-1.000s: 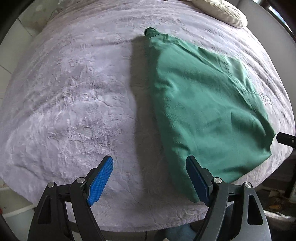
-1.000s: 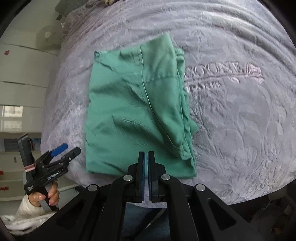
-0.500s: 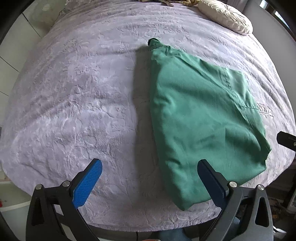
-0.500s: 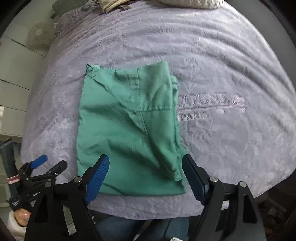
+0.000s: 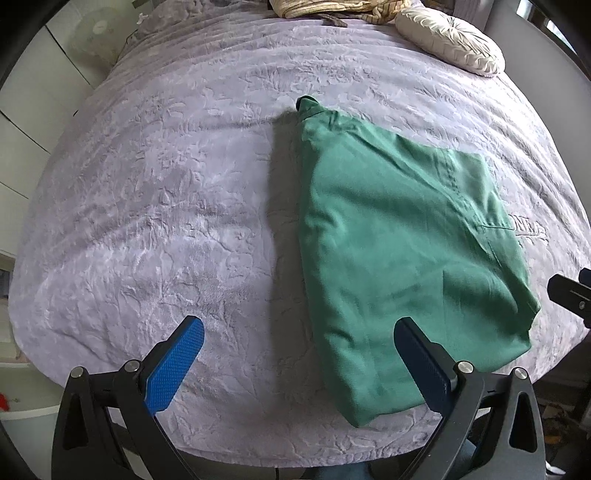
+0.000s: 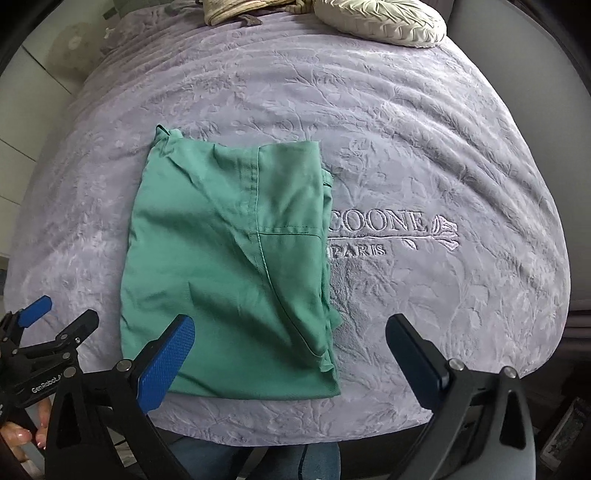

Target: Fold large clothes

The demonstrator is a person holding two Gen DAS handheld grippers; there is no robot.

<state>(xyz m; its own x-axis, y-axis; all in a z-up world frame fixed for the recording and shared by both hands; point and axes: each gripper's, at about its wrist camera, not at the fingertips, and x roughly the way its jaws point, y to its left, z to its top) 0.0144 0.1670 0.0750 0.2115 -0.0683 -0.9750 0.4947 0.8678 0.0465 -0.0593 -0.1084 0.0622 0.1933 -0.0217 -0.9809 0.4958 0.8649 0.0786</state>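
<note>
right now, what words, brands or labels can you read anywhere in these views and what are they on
"COONE": embroidered on the lilac bedspread, right of the folded green garment, which hides the start of the word.
"PARIS": embroidered just below it on the bedspread.
"GenRobot.A": white print on the left gripper, cut off after the A.
In the left wrist view, embroidered letters at the garment's edge are too warped and covered to read.

Green garment (image 6: 229, 258) — a plain, solid teal-green with darker stitched seams. Under it the bedspread (image 6: 424, 155) is pale lilac-grey, embossed all over with leaves and carrying tone-on-tone embroidered lettering. Cream pleated cushion (image 6: 384, 20) at the far edge — beside it a beige, striped bundle of cloth (image 5: 332, 9). Gripper pads (image 6: 166, 365) bright blue, dotted texture, on black frames.
</note>
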